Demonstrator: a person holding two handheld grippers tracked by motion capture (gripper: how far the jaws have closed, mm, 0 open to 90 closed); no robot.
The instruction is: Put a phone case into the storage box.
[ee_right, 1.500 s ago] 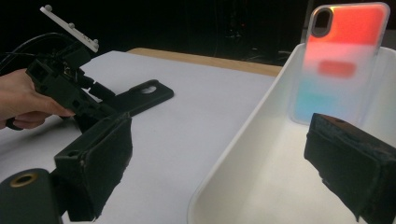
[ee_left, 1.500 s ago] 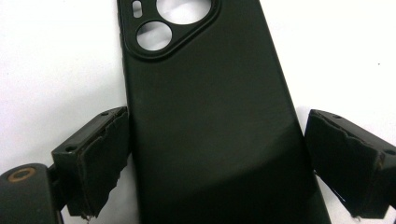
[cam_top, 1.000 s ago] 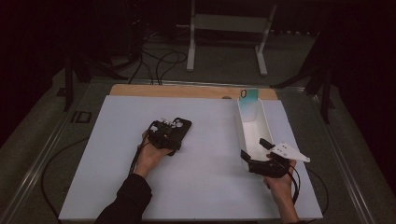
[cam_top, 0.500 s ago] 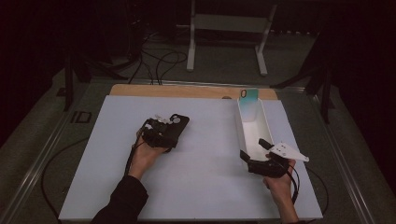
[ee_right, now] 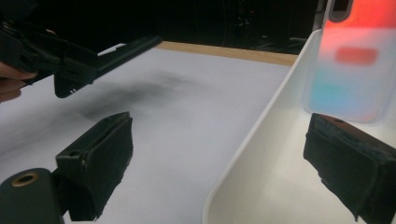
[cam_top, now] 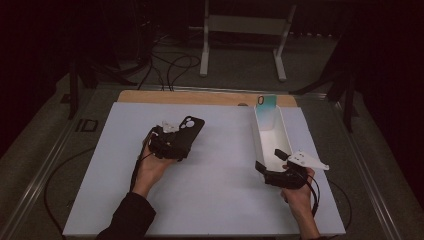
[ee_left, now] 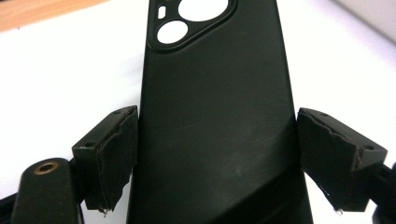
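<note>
The room is dark all round; only the white tabletop (cam_top: 215,200) catches light, which seems to fall from overhead, and even that reads a dull grey in the high view, soft and slightly grainy. The floor and stand behind sink into murk. In the left gripper view the tabletop blows out to near white, while the black phone case (ee_left: 219,121) shows a faint sheen and fine scuffs. In the right gripper view the translucent phone case (ee_right: 350,60) glows red and blue, blurred, and a smudgy shadow (ee_right: 135,95) lies soft on the tabletop.
</note>
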